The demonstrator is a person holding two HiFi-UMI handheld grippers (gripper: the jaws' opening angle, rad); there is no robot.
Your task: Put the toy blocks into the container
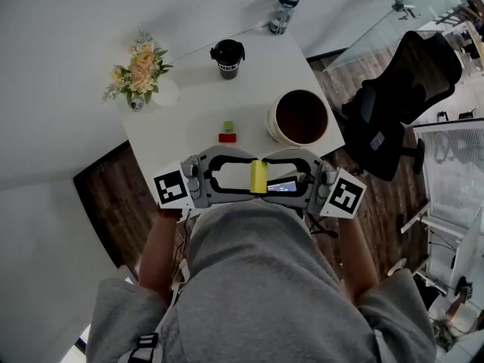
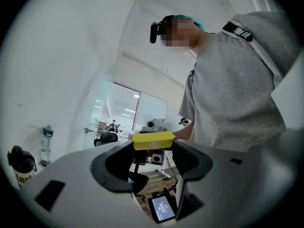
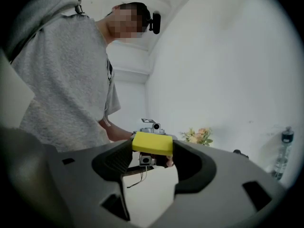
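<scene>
Shows a yellow block (image 1: 259, 177), a red block (image 1: 227, 138) and a green block (image 1: 228, 126), with a plain white table (image 1: 189, 104). Gives the container (image 1: 271, 127) a white outside and a dark brown inside, the cup (image 1: 227, 57) black, the flowers (image 1: 141, 68) peach and cream, and the bottle (image 1: 283, 10) what looks like a bluish tint under a dark cap. Puts pale grey on the left gripper (image 2: 152, 146) and right gripper (image 3: 152, 151), black on their pads (image 2: 116, 160), and black-and-white squares on their marker cubes (image 1: 171, 187).

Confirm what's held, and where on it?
Yellow block, clamped end to end by the fingers of the left gripper. The right gripper flanks it too; whether its fingers press is unclear.
</scene>
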